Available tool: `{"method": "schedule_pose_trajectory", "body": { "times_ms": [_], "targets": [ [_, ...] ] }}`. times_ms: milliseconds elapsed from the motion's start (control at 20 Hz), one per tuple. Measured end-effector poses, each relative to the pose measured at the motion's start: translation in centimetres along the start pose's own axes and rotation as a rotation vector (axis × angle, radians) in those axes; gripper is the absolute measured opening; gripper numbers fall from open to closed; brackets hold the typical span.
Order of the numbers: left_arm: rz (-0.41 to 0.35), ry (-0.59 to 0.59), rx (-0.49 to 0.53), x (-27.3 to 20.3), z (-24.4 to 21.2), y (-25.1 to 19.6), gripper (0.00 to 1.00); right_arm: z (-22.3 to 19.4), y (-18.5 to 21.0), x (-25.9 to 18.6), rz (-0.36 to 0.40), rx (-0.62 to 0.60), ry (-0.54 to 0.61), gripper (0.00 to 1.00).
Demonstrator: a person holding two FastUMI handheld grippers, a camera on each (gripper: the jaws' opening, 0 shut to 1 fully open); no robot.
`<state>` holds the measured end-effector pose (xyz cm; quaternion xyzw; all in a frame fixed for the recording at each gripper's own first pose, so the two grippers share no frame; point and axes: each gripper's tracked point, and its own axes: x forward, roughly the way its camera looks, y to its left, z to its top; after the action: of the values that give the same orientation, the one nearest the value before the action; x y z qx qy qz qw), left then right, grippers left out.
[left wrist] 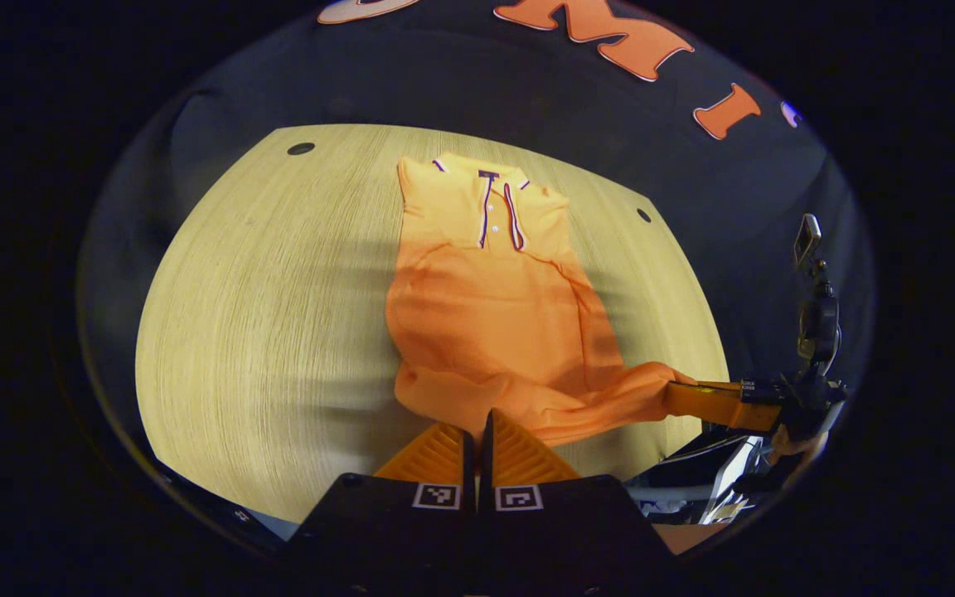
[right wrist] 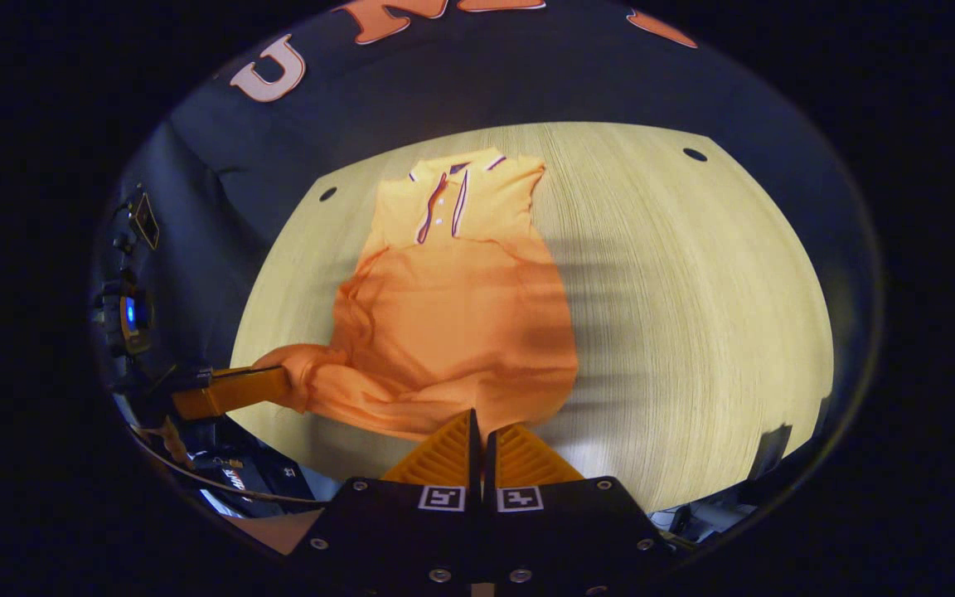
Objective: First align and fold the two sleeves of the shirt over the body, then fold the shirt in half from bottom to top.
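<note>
An orange polo shirt lies on the wooden table, collar at the far end and both sleeves folded over the body. My left gripper is shut on the near hem at one bottom corner. In the same view my right gripper pinches the other bottom corner, which is drawn out sideways. In the right gripper view the shirt stretches away from my right gripper, which is shut on the hem. The left gripper holds the bunched corner at the left there.
Small round holes mark the table's far corners. A stand with a device and cables sits off the table's near edge beside the right gripper. Bare wood spreads on both sides of the shirt.
</note>
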<state>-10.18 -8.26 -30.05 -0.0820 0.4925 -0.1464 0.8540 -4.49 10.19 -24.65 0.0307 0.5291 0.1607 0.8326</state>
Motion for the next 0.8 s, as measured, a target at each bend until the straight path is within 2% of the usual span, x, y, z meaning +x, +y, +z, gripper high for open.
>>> {"method": "schedule_pose_trajectory", "body": {
  "times_ms": [300, 600, 800],
  "targets": [
    [-0.034, -0.133, -0.033, 1.5, 7.9, -1.4, 0.01, 6.9, -1.2, -0.7, -0.013, -0.042, -0.091, 0.0],
    [-0.013, -0.213, -0.002, 2.1, 15.2, -0.1, 0.01, 14.7, -1.7, 0.1, -0.039, -0.092, -0.196, 0.0],
    [0.006, -0.242, 0.025, 3.7, 19.1, 0.5, 0.01, 18.5, -1.7, 1.8, -0.033, -0.079, -0.219, 0.0]
  ]
}}
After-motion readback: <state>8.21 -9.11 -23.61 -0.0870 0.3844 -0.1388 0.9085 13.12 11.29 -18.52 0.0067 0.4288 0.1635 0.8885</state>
